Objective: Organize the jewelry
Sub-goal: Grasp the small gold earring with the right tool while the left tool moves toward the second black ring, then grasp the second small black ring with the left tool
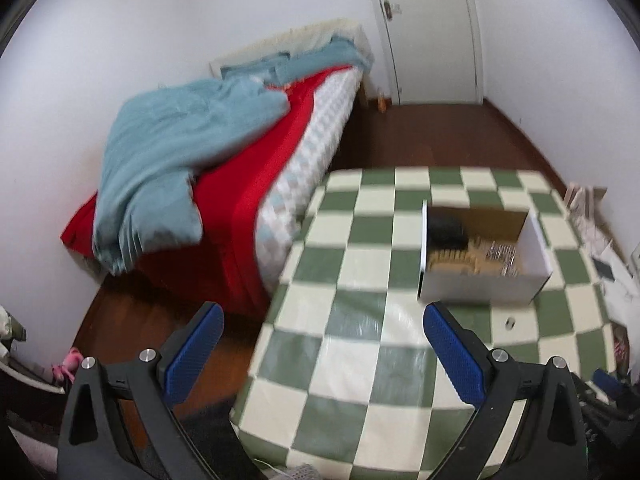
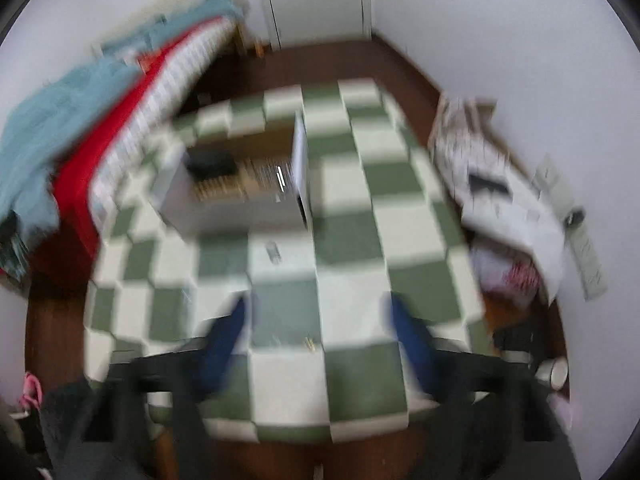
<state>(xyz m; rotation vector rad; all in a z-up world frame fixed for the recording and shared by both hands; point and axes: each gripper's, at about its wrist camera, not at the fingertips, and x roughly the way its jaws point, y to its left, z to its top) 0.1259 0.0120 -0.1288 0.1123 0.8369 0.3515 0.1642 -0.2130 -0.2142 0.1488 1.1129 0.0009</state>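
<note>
Table (image 1: 360, 360) covered in a glossy checked cloth, green and cream squares, plastic-looking sheen near the front edge. On it sat an open white cardboard box (image 1: 480, 286), rectangular, brown raw card on the inside walls. Inside the box: a dark rounded lump (image 1: 446, 228) at the back left, pale wooden slats or comb-like pieces (image 1: 456, 258) along the floor, and a cluster of thin silvery metal pieces (image 1: 500, 258) toward the right, which looked like jewelry; too blurred to tell piece by piece. A small metallic ring-shaped item (image 1: 509, 323) lay on a cream square just in front of the box, apart from it.

Left gripper (image 1: 324, 364) held above the near table edge, black frame, blue pads (image 1: 456, 360) with fine knurled texture, spread wide, nothing between them.

Right gripper (image 2: 316, 344) badly motion-blurred; its blue fingers (image 2: 224, 340) stood well apart over the cloth, nothing visibly gripped. A tiny gold-coloured item (image 2: 309, 344) lay on the cloth between them; a small silvery item (image 2: 273, 252) lay nearer the box (image 2: 236, 212).

Beside the table: bed with red sheet (image 1: 236, 208), rumpled pale-blue blanket (image 1: 172, 152), quilted white mattress side. White door (image 1: 428, 28) at the back, dark wood floor (image 1: 420, 132)
</note>
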